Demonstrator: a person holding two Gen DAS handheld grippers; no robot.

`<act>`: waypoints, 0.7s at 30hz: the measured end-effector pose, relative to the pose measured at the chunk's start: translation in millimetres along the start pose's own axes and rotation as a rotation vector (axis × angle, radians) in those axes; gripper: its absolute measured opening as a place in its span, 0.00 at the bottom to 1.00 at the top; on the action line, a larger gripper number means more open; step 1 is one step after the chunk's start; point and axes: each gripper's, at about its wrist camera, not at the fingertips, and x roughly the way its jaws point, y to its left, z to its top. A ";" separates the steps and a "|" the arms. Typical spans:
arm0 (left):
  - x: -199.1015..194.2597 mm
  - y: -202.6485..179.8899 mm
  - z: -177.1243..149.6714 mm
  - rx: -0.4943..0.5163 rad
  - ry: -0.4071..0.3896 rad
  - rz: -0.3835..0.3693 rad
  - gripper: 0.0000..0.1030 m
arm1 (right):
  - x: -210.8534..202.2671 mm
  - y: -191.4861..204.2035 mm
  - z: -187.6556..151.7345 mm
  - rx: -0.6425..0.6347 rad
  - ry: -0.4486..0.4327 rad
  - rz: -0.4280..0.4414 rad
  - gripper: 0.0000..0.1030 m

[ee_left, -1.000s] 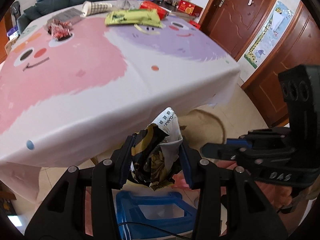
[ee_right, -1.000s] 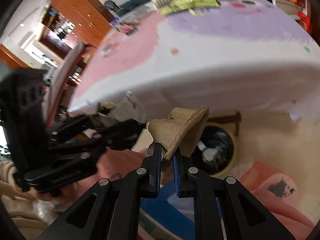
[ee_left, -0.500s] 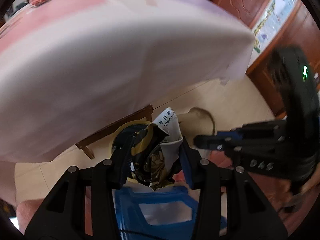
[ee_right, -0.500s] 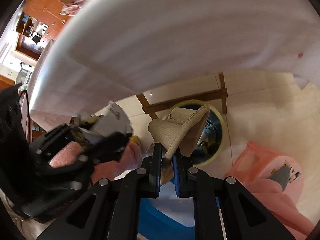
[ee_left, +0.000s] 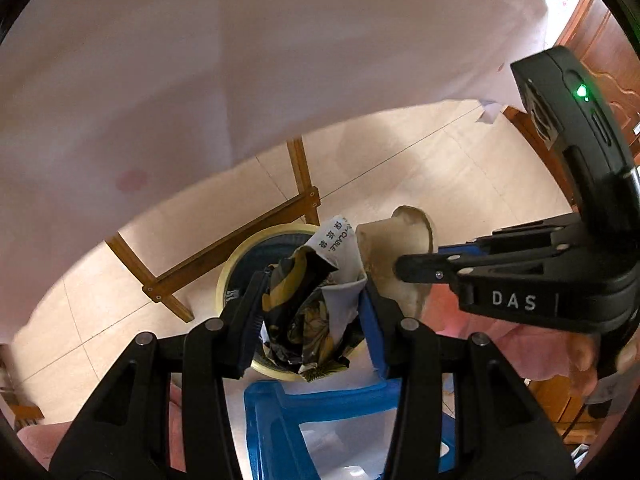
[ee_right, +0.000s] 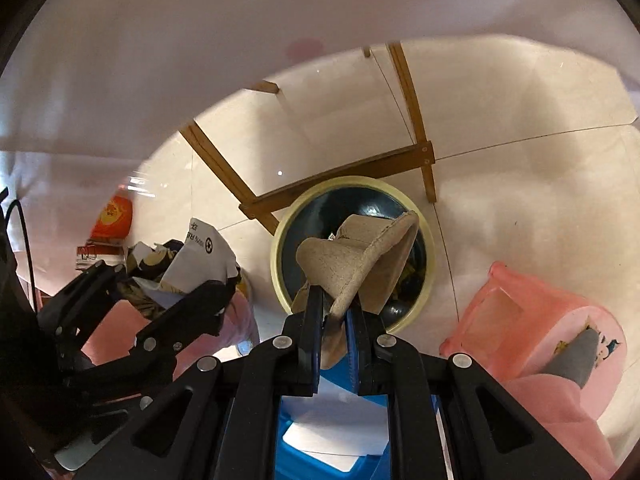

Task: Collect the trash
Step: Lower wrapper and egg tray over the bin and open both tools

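**Both grippers carry trash above the bin**

The left gripper point(ee_left: 312, 316) has its fingers clamped on a crumpled black-and-gold wrapper point(ee_left: 310, 304). The right gripper point(ee_right: 334, 326) has its fingers narrow, pinching a folded tan cardboard piece point(ee_right: 360, 256). Both pieces hang over the yellow-rimmed trash bin point(ee_right: 280, 240), which stands on the tiled floor point(ee_right: 520, 192) beneath the counter's draped white cloth point(ee_left: 280, 60), beside its wooden frame point(ee_right: 344, 176).

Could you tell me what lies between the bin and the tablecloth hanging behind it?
In the right wrist view, a wooden table frame over bare floor tiles lies between the bin and the tablecloth.
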 end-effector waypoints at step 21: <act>11.7 2.0 3.1 -0.005 0.022 0.089 0.83 | 15.5 -7.9 5.7 0.047 -0.066 0.007 0.36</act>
